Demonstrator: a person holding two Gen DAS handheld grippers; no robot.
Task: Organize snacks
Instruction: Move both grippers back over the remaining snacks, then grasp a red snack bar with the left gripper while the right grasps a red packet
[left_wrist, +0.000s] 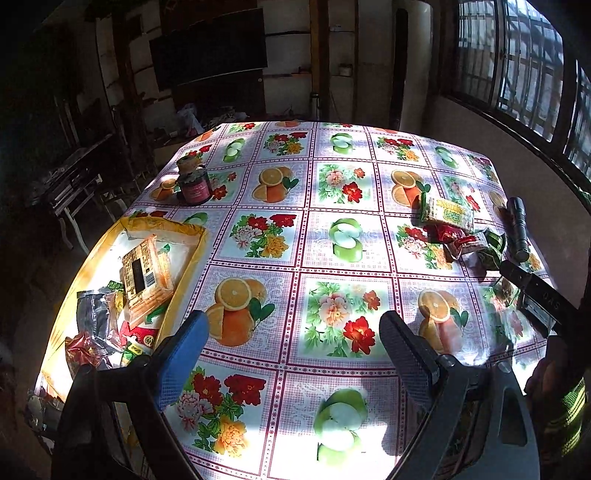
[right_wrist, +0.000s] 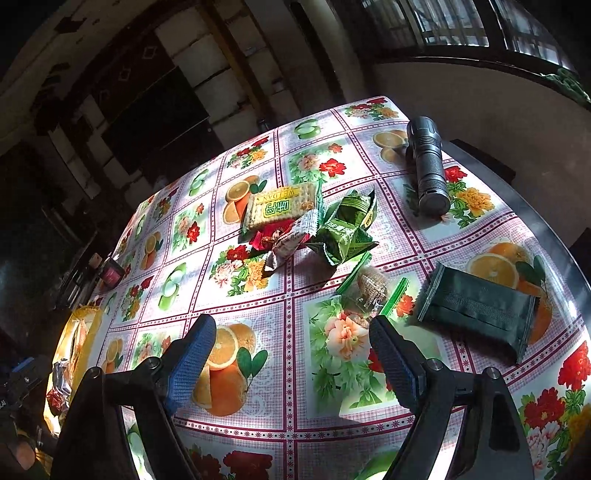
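A yellow box (left_wrist: 184, 266) at the table's left edge holds several snack packs, with a cracker pack (left_wrist: 146, 277) on top. It shows at the far left in the right wrist view (right_wrist: 92, 325). A pile of loose snacks lies on the right: a cracker pack (right_wrist: 280, 210), a red-white pack (right_wrist: 291, 240), green packs (right_wrist: 343, 229), a clear bag with green ends (right_wrist: 369, 291) and a dark green pack (right_wrist: 476, 306). The pile also shows in the left wrist view (left_wrist: 454, 229). My left gripper (left_wrist: 293, 332) is open and empty over the table's middle. My right gripper (right_wrist: 291, 336) is open and empty, just short of the clear bag.
A black flashlight (right_wrist: 426, 166) lies beyond the pile near the right edge. A dark jar (left_wrist: 194, 182) stands at the far left of the table. The floral tablecloth (left_wrist: 332, 240) covers the table. The right gripper's body (left_wrist: 535, 299) shows at the left view's right side.
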